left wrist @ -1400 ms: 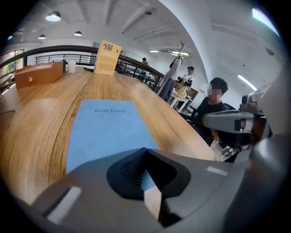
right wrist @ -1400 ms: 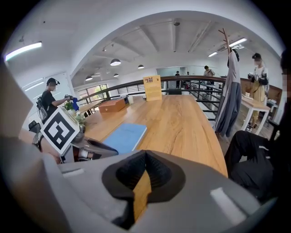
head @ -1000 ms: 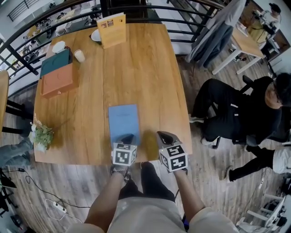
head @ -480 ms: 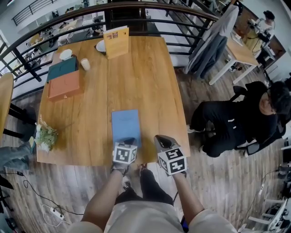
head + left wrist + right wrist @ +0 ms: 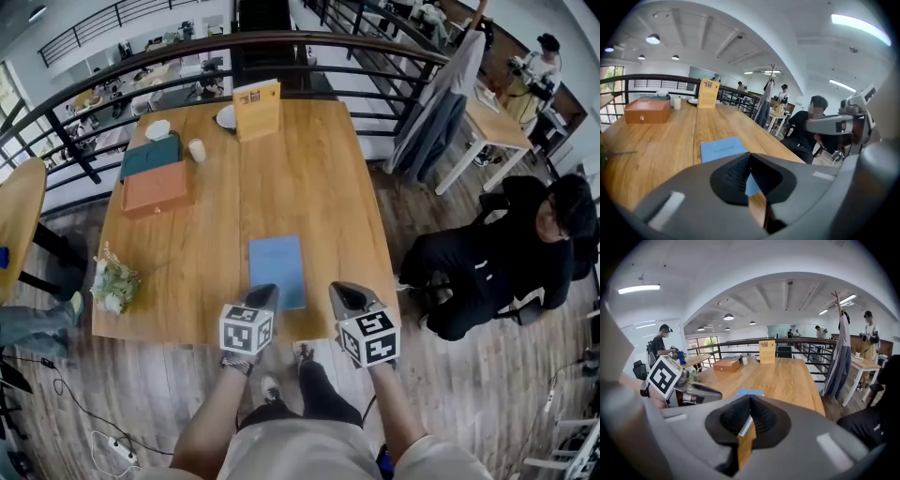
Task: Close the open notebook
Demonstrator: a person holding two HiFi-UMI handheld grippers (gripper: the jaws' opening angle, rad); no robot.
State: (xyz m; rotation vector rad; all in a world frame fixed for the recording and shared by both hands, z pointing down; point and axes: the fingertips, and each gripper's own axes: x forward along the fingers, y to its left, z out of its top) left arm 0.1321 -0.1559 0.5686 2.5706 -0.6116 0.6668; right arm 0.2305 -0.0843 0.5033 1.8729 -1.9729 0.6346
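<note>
Here both forearms (image 5: 225, 412) reach in from the frame's bottom, left gripper (image 5: 262, 293) and right gripper (image 5: 343, 292) side by side at the desk's (image 5: 309, 178) lower edge. Both jaws are clenched, empty.

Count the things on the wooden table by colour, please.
Blue: 1, notebook
Teal: 1, case
Orange-brown: 1, box
Yellow: 1, standing card
White: 3, cup, bowl, plate
Green: 1, plant
Total: 8
</note>
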